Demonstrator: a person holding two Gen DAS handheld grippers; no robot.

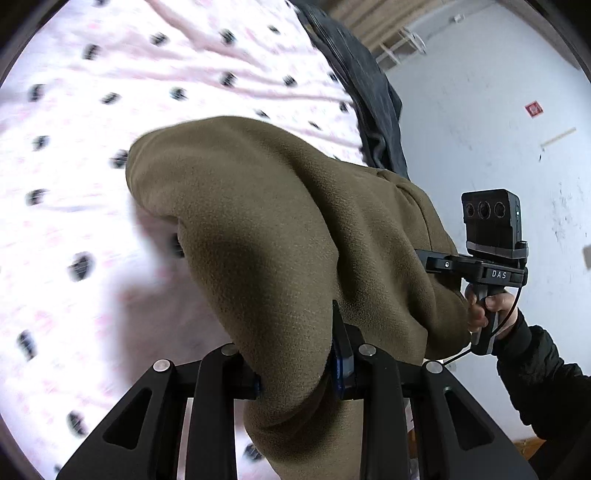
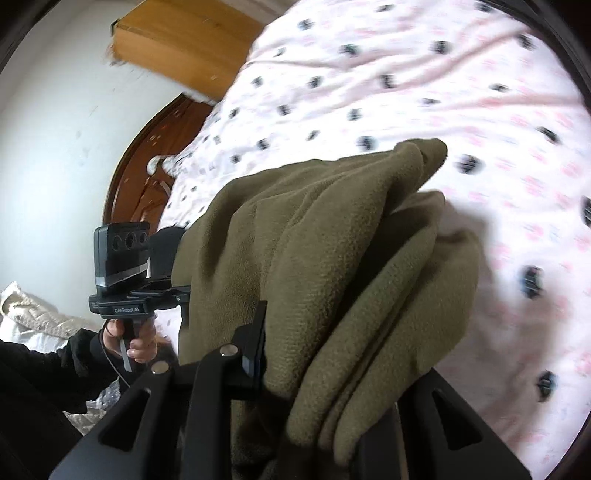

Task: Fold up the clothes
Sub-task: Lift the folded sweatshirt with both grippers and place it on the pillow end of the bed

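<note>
1. While the pink-and-white bedsheet (image 1: 74,110) with its dark spots fills the left of my left wrist view, blurred, my left gripper (image 1: 299,373) sits low in the middle, its jaws drawn in tight on a fold of the olive fleece garment (image 1: 258,206).
2. That garment bulges up over the fingers and drapes across to the right, hanging clear above the sheet and casting a soft shadow on it.
3. Beyond it, a dark jacket (image 1: 365,85) lies along the edge of the bed.
4. Farther right, against the pale wall (image 1: 480,147), my right hand (image 1: 487,310) in a black sleeve grips the handle of the other gripper, whose tips are hidden by the fleece.
5. Turning to my right wrist view, my left hand (image 2: 136,339) holds its handle at the left, near a wooden headboard (image 2: 129,177) and a cardboard box (image 2: 184,33).
6. At the centre my right gripper (image 2: 317,369) pinches several stacked layers of the same fleece; only its left finger shows, the other being buried under cloth.
7. On the right, the spotted sheet spreads out under the lifted garment.
</note>
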